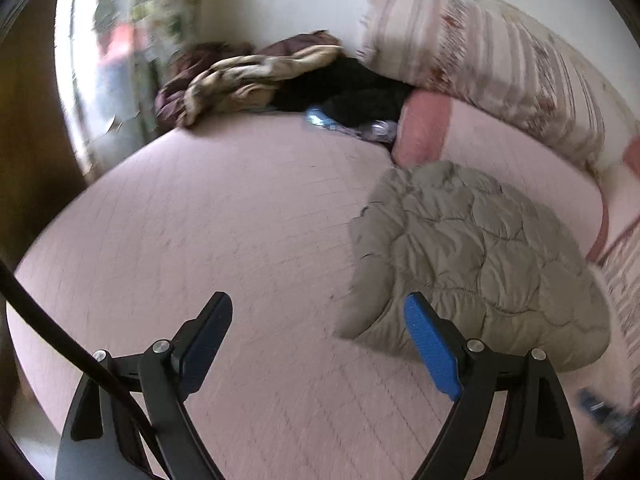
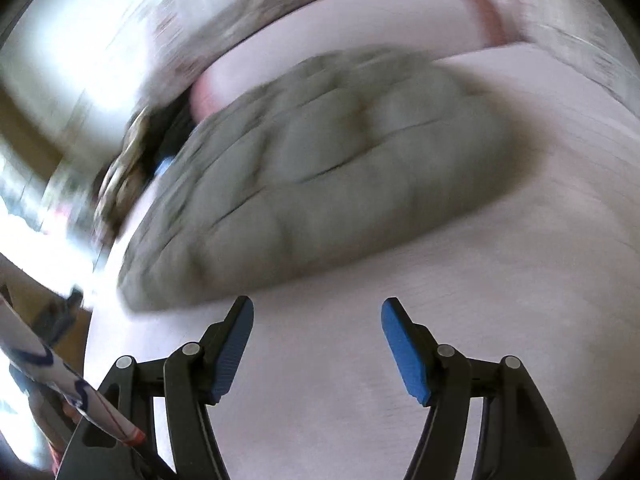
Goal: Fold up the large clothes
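The grey quilted jacket lies bundled on the pink bed, ahead-right of the spread, empty left tool and directly ahead of the nearer, likewise spread right tool.

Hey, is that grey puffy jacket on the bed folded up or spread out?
Folded. The grey quilted jacket lies as one compact, rounded bundle on the pink bedspread, with no sleeves stretched out.
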